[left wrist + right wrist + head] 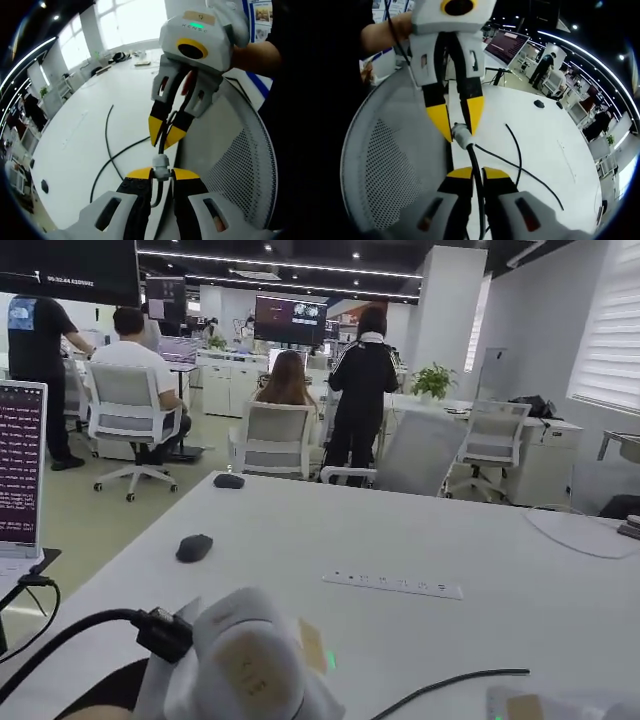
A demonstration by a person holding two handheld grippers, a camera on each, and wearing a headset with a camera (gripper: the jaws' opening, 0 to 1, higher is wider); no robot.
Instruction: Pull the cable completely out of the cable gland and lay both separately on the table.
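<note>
Cable gland [161, 165], six o'clock, left gripper view: clamped in my left gripper [161, 174]. Cable [473, 156], threaded through it: pinched by my right gripper [166, 142] toward twelve. Risk: skewed pull binds; grip slips along jacket.

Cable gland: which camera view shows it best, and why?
Right gripper view: the cable gland sits side-on, held by the left gripper, cable leaving it. Left gripper view shows it half-hidden between its jaws. Head view faces the table beyond.
</note>
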